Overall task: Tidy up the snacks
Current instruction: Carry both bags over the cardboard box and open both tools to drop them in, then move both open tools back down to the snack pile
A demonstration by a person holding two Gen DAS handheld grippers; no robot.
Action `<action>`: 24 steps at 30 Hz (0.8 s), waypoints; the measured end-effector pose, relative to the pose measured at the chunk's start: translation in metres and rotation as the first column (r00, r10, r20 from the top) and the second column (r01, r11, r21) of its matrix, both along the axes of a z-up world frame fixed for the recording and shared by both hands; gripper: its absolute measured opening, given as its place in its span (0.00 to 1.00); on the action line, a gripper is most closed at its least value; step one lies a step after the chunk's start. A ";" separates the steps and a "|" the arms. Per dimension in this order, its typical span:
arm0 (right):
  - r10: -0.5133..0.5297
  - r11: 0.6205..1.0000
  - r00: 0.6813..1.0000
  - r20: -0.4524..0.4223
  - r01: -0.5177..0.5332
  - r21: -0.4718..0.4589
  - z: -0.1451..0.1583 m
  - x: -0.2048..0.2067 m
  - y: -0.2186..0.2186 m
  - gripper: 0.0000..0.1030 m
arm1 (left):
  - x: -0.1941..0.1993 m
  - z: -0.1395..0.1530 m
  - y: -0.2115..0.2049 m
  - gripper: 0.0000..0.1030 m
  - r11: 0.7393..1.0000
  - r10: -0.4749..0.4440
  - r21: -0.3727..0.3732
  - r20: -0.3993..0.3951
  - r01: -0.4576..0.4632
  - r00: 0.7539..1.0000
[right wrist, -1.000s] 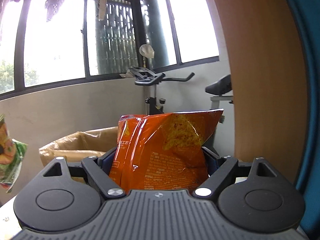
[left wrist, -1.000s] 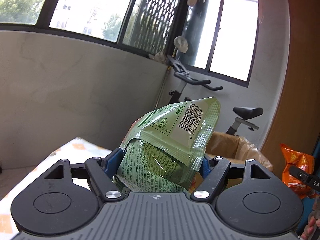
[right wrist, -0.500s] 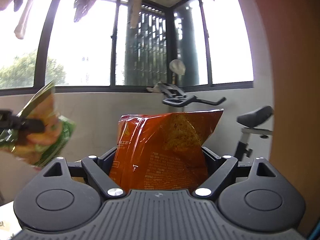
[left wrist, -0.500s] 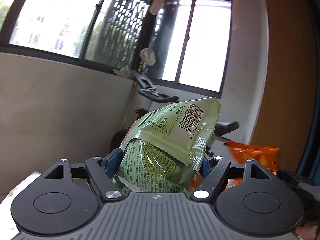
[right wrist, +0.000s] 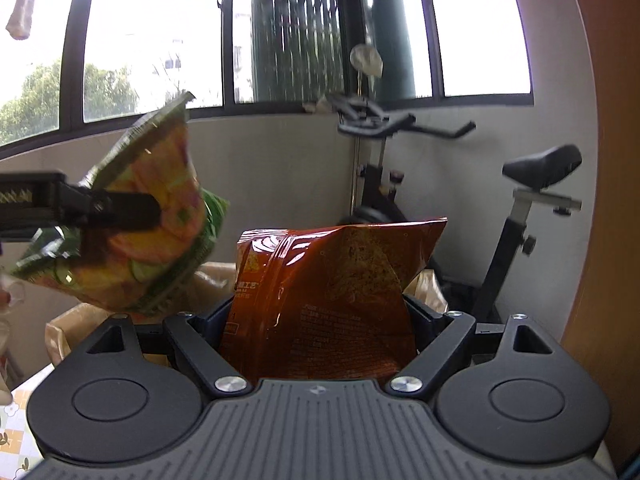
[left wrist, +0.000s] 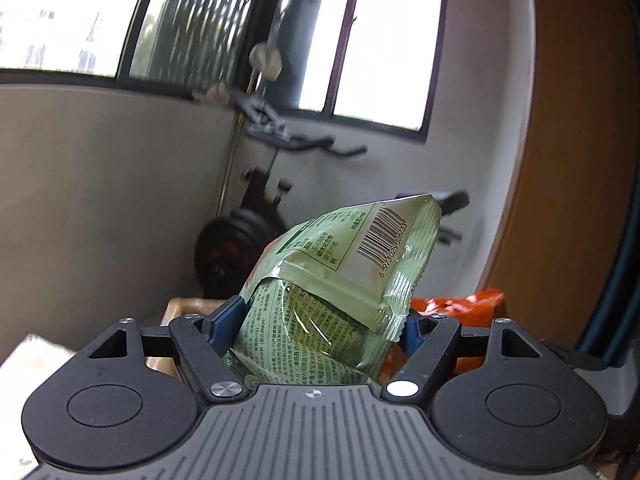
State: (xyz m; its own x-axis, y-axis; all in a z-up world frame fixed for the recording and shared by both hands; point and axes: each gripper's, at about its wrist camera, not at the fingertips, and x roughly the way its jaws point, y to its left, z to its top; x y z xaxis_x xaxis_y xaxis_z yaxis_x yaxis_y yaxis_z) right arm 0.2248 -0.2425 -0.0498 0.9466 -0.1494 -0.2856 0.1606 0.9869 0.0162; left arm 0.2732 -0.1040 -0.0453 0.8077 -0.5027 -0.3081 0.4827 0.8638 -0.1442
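Note:
My left gripper (left wrist: 312,320) is shut on a green snack bag (left wrist: 344,272), barcode side up, held in the air. The orange snack bag (left wrist: 456,308) shows just behind it to the right. In the right wrist view my right gripper (right wrist: 316,320) is shut on that orange snack bag (right wrist: 336,292), which stands upright between the pads. To its left the green snack bag (right wrist: 148,232) hangs in the left gripper's black finger (right wrist: 116,208). Below and behind both bags sits a cardboard box (right wrist: 80,320) lined with brown paper.
An exercise bike (right wrist: 500,208) stands against the grey wall under the windows. A brown wooden panel (right wrist: 600,160) rises on the right. A patterned tablecloth corner (right wrist: 16,440) shows at lower left; the cardboard box edge (left wrist: 188,308) lies below the left gripper.
Both grippers have swung across the room with their bags. The green bag has come into the right wrist view from the left; the orange bag now sits behind the green one in the left view.

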 end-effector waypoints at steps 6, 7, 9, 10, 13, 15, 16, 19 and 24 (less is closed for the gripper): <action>-0.009 1.000 0.998 -0.055 0.009 0.015 -0.007 0.004 -0.004 0.84 | 0.016 -0.016 0.008 0.77 1.000 0.008 0.018 -0.114 -0.006 0.993; -0.008 1.000 0.998 -0.065 0.009 0.022 -0.007 0.004 -0.005 0.84 | 0.017 -0.017 0.010 0.77 1.000 0.015 0.027 -0.116 -0.012 0.993; -0.011 1.000 0.997 -0.075 0.012 0.023 -0.007 0.005 -0.005 0.84 | 0.016 -0.018 0.013 0.78 0.999 0.014 0.031 -0.112 -0.011 0.994; -0.012 1.000 0.997 -0.080 0.014 0.023 -0.007 0.005 -0.004 0.84 | 0.017 -0.018 0.017 0.80 1.000 0.016 0.028 -0.111 -0.013 0.994; -0.024 0.999 0.995 -0.096 0.027 0.031 -0.008 0.003 -0.003 0.85 | 0.019 -0.015 0.021 0.85 0.999 0.030 0.019 -0.109 -0.028 0.994; -0.030 0.998 0.994 -0.106 0.035 0.044 -0.007 0.001 -0.003 0.88 | 0.018 -0.014 0.024 0.85 0.999 0.036 0.017 -0.108 -0.035 0.993; -0.033 0.998 0.994 -0.109 0.038 0.050 -0.006 0.000 -0.004 0.91 | 0.016 -0.013 0.025 0.85 0.999 0.041 0.017 -0.108 -0.039 0.993; -0.034 0.998 0.993 -0.114 0.040 0.056 -0.006 -0.005 -0.003 0.95 | 0.011 -0.009 0.031 0.86 0.998 0.057 0.016 -0.112 -0.056 0.992; -0.035 0.997 0.994 -0.100 0.041 0.063 -0.001 -0.018 0.001 0.97 | 0.004 0.002 0.039 0.86 0.997 0.075 0.010 -0.120 -0.075 0.990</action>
State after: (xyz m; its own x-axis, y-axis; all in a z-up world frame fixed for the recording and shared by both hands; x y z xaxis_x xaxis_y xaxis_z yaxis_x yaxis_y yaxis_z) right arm 0.2064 -0.2414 -0.0506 0.9072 -0.1627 -0.3878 0.2020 0.9774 0.0624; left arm 0.2771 -0.0648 -0.0434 0.7999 -0.4401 -0.4080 0.3958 0.8979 -0.1926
